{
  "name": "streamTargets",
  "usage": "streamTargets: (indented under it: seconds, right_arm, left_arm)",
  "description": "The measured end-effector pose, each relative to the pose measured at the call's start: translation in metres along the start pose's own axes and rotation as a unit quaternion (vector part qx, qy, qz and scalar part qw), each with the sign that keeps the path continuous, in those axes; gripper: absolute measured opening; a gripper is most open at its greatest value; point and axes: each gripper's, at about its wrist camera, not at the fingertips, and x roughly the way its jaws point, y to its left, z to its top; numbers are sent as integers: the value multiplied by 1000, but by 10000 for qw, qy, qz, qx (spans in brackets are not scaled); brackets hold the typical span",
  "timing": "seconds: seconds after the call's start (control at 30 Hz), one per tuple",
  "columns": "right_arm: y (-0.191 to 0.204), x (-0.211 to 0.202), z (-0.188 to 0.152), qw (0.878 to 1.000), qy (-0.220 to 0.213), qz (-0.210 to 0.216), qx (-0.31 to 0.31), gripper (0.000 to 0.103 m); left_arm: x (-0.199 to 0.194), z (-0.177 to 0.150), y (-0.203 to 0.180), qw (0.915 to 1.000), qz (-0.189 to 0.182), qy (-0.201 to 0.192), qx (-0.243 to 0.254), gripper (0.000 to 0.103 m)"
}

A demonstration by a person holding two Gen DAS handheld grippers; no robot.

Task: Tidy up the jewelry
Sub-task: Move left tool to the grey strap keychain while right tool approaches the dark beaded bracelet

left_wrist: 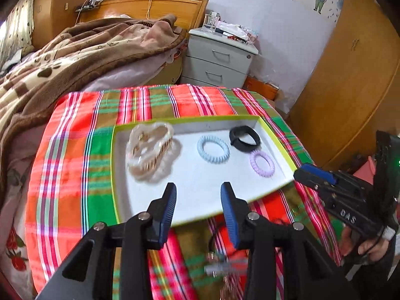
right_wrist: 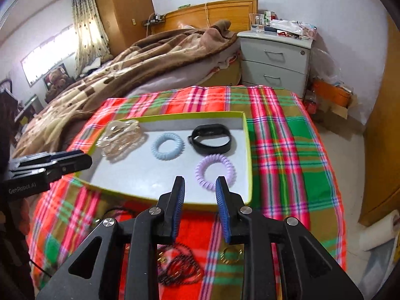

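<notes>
Left-wrist view: left gripper [left_wrist: 198, 200] gapes wide and empty above the near edge of a white tray [left_wrist: 200, 187] with a yellow-green rim, set on a plaid cloth [left_wrist: 75, 155]. In the tray lie a motion-blurred clear hair claw [left_wrist: 150, 150] at left, a blue coil hair tie [left_wrist: 213, 149], a black wristband [left_wrist: 245, 137] and a lilac coil hair tie [left_wrist: 262, 163]. The right gripper [left_wrist: 312, 175] enters from the right, seen side-on; its spread cannot be told.

Right-wrist view: the right gripper [right_wrist: 200, 192] stands open, empty, over the tray's near rim, close to the lilac tie. Partly hidden beneath the fingers, a dark beaded necklace [right_wrist: 178, 267] and a gold ring [right_wrist: 231, 253] rest on the cloth.
</notes>
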Motion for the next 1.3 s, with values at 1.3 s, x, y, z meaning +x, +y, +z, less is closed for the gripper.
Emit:
streamTargets:
  seconds: [1.3]
  right_arm:
    - [46, 11, -85, 9908, 824, 108, -1064, 47]
  left_arm:
    - [-13, -83, 20, 9971, -517, 400, -390, 40]
